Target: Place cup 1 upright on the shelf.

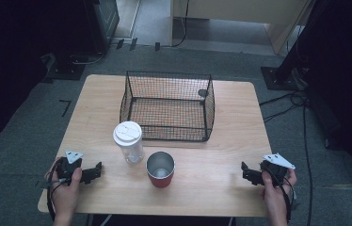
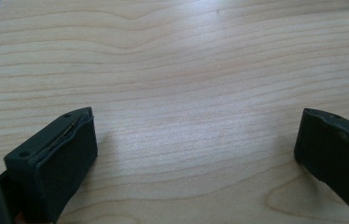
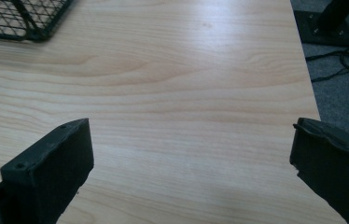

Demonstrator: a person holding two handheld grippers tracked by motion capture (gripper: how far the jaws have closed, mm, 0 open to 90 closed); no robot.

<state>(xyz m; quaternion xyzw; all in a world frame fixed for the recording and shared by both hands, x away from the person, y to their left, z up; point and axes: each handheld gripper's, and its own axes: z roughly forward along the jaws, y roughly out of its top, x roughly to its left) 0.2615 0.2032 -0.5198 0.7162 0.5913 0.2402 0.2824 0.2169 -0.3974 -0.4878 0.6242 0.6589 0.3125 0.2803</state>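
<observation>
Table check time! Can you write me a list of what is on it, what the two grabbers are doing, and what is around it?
Surface: wooden table, bare between things.
Job's things: clear bottle with white lid and red cup with metal inside, both upright, close together; black wire basket behind them, nothing seen in it.
Clutter: nothing seen.
Grippers: left gripper and right gripper at the near corners, jaws open, nothing between them.
Cables: black cables on the floor at right.
Surroundings: grey carpet, dark stands.
</observation>
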